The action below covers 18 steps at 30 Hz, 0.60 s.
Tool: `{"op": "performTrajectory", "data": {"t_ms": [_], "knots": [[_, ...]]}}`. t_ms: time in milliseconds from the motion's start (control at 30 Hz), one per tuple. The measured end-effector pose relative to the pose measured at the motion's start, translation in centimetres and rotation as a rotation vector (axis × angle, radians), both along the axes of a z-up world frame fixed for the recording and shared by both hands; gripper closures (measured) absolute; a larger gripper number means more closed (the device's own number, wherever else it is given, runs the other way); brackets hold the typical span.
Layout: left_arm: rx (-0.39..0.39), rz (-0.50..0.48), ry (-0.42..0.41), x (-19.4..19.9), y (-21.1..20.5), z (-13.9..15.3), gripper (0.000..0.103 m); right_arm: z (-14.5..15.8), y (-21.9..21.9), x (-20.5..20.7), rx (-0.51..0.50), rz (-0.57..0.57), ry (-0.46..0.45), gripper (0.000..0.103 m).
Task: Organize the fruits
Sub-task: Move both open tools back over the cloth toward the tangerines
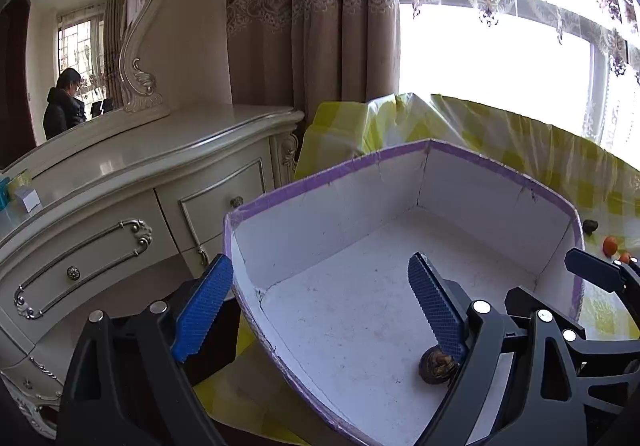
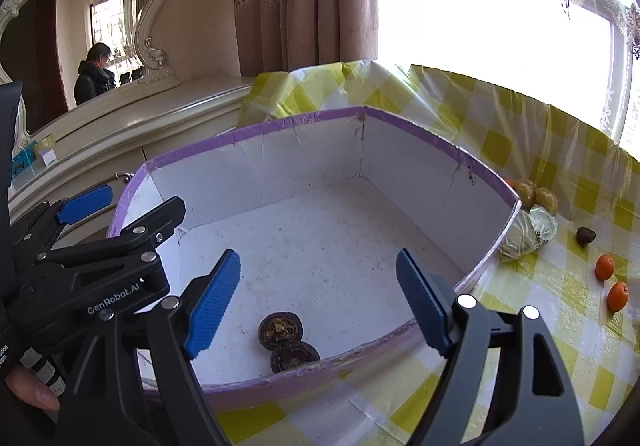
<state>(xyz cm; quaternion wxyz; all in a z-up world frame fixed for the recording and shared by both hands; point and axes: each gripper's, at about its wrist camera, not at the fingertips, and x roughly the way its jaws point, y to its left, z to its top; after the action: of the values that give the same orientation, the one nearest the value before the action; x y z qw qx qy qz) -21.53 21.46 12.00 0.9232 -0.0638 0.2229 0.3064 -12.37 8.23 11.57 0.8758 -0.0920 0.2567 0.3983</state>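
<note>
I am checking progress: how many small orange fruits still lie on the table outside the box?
2. One orange fruit lies on the checked tablecloth right of the box; the second lies just nearer to the camera. Others may hide behind the box wall.

A table under a yellow-checked cloth (image 2: 500, 150) bears a white box (image 2: 280, 166), two oranges (image 2: 605, 267) and a wrapped bundle (image 2: 528, 232)

Bedroom: ornate dresser (image 1: 132, 206) w/ mirror (image 1: 80, 46), curtains (image 1: 312, 14).

White box (image 2: 280, 174), purple rim; yellow-white checked tablecloth (image 2: 520, 326); blue tong pads (image 2: 214, 304).
</note>
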Motion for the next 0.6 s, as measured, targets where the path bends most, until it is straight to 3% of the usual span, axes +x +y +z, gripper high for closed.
{"op": "performTrajectory", "data": {"t_ms": [167,300,433,600], "knots": [[0.124,-0.101,-0.276,-2.6,-4.8,4.2,0.016,1.9,-5.4,1.1,0.192,-0.078,-0.032,0.013],[0.220,-0.280,-0.385,-2.6,-10.0,5.5,0.016,1.2,-11.0,4.2,0.294,-0.248,0.034,0.010],[0.240,-0.500,-0.340,0.2,-15.1,4.6,0.016,-1.3,-16.7,7.8,0.297,-0.456,0.133,0.010],[0.131,-0.707,-0.158,6.4,-20.1,1.1,0.016,-5.8,-22.4,11.3,0.168,-0.659,0.230,0.010]]}}
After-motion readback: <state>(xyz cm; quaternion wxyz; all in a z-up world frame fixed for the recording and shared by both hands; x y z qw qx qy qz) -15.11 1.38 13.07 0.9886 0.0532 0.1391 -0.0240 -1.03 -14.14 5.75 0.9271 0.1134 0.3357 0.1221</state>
